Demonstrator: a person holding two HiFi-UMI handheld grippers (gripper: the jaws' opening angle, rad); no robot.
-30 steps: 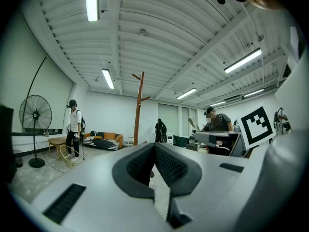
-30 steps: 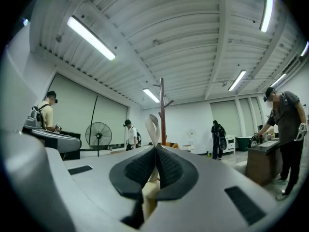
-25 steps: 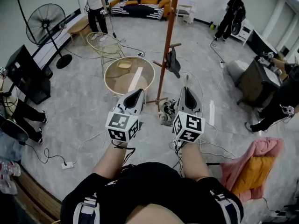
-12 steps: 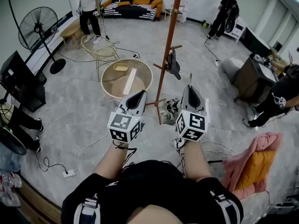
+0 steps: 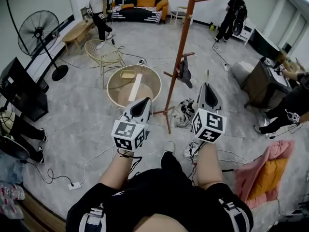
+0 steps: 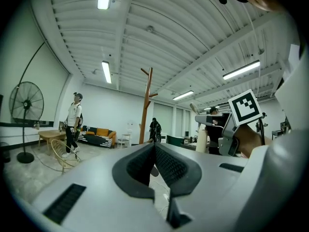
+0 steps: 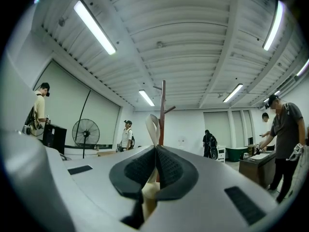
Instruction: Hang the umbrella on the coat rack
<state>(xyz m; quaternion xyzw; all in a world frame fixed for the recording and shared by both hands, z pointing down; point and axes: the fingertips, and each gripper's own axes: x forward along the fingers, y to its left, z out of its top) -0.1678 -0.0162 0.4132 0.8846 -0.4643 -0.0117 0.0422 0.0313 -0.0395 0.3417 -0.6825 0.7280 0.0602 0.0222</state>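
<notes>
The coat rack (image 5: 180, 57) is a tall brown wooden pole with short pegs; a dark item (image 5: 185, 72) hangs on one peg. It stands just ahead, between my two grippers. My right gripper (image 5: 208, 88) is shut on the umbrella's cream strap loop (image 7: 152, 125), which sticks up past the fingertips in front of the pole (image 7: 162, 108). More cream umbrella (image 7: 149, 193) shows below the jaws, and a cream shaft (image 6: 202, 140) hangs under that gripper. My left gripper (image 5: 142, 103) is shut with nothing in it, left of the pole (image 6: 146, 105).
A round rattan table (image 5: 116, 79) stands left of the rack, shoes (image 5: 183, 114) lie at its base, and cables run across the floor. Pink and orange clothes (image 5: 263, 168) lie at the right. A fan (image 5: 38, 32), a rattan chair (image 5: 105, 52) and several people stand farther off.
Both grippers have moved forward toward the coat rack, the right one drifting right and slightly up. The right jaws stay pinched on the strap. A foot now shows below.
</notes>
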